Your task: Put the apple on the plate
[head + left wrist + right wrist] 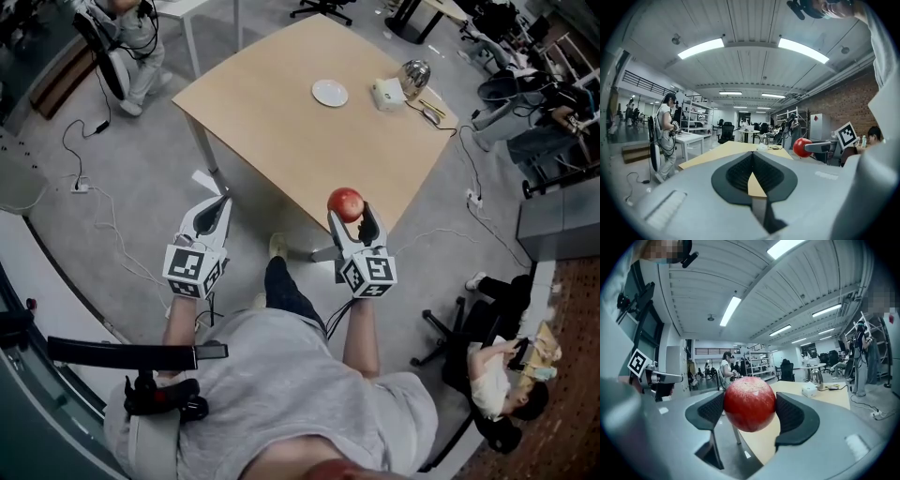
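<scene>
Right hand-held gripper (pixel 349 215) is clamped on the apple (pixel 345 202), pads on both sides and a solid-looking grip in the right gripper view. The apple is held in the air over the near edge of the surface (pixel 281 131), not resting on anything. The plate (pixel 330 93) is empty and sits well apart toward the far side, with a white box (pixel 386 95) and a metal kettle (pixel 414 77) just to its right. Left hand-held gripper (pixel 223 199) has its jaws together with nothing between them, off to the left of the surface over the floor, and isn't involved. Judging by that, the pick is done and we're at the carry step. The next move calls for a long forward reach across the surface, bearing slightly left, then lowering until the apple touches the plate centre before the jaws open. Stay left of the box and kettle. It's a round fruit on a shallow plate, so a release from height would likely let it roll off.
</scene>
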Tool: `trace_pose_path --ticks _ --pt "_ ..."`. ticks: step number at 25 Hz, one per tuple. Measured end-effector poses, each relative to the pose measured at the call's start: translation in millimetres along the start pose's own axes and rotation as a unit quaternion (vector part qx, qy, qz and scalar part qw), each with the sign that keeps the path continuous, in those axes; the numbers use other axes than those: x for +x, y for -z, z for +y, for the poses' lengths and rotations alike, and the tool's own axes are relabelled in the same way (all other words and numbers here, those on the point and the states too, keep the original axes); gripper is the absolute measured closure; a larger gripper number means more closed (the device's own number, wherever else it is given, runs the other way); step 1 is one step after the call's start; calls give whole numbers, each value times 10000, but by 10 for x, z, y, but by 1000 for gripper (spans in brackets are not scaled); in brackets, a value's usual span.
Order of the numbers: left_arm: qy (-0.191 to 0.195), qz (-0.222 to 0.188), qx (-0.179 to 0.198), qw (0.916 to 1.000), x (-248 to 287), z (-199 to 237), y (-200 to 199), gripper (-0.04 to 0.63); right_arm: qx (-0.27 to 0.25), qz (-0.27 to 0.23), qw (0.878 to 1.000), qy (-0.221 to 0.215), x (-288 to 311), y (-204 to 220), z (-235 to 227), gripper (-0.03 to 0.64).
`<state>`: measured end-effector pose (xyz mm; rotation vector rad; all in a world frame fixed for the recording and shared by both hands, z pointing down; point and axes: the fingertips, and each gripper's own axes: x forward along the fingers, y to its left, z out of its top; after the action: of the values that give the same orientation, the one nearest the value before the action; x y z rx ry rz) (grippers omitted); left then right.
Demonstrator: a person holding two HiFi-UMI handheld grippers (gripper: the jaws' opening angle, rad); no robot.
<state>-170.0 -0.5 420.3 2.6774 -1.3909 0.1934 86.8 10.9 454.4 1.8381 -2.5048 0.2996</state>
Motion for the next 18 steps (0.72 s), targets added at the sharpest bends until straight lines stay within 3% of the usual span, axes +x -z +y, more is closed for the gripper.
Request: trace_pose_path --ticks 18 --pt "-212 487 -298 9981 1466 699 189 575 -193 462 9987 -51 1644 141 -863 264"
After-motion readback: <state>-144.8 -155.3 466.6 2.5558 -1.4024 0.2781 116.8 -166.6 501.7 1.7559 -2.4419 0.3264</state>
